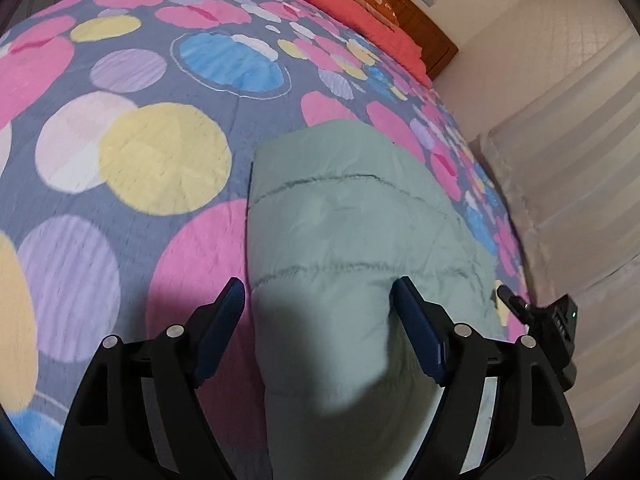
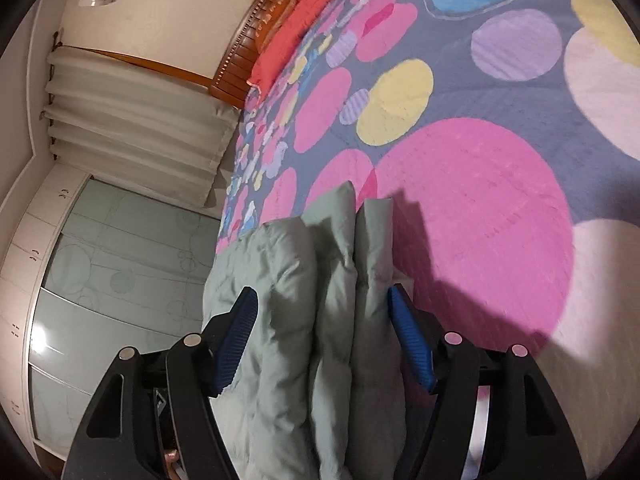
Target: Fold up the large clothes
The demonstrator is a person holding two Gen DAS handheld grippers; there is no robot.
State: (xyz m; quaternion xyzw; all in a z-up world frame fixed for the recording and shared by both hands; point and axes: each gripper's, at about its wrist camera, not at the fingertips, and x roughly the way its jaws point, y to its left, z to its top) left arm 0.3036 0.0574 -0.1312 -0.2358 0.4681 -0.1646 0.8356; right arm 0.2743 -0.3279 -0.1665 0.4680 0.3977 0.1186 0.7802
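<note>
Puffy pale-green jacket (image 1: 352, 216) lies folded into a long bundle near the right edge of the bed, on the dotted bedspread (image 1: 160, 152), well short of the red pillow (image 1: 360, 12) at the headboard end. My left gripper (image 1: 320, 316) has its jaws spread wide with the near end of the bundle passing between them; one pad (image 1: 416, 320) seems to brush the cloth, but I am not pinching anything. My right gripper (image 2: 320, 328) is likewise wide, straddling several stacked padded layers of the jacket (image 2: 332, 280) from the side. I judge the fold nearly done, and the risk is the filling: it looks springy, so unpinned layers may puff open. The bundle also sits close to the bed's edge, where a careless nudge could slide it off.
</note>
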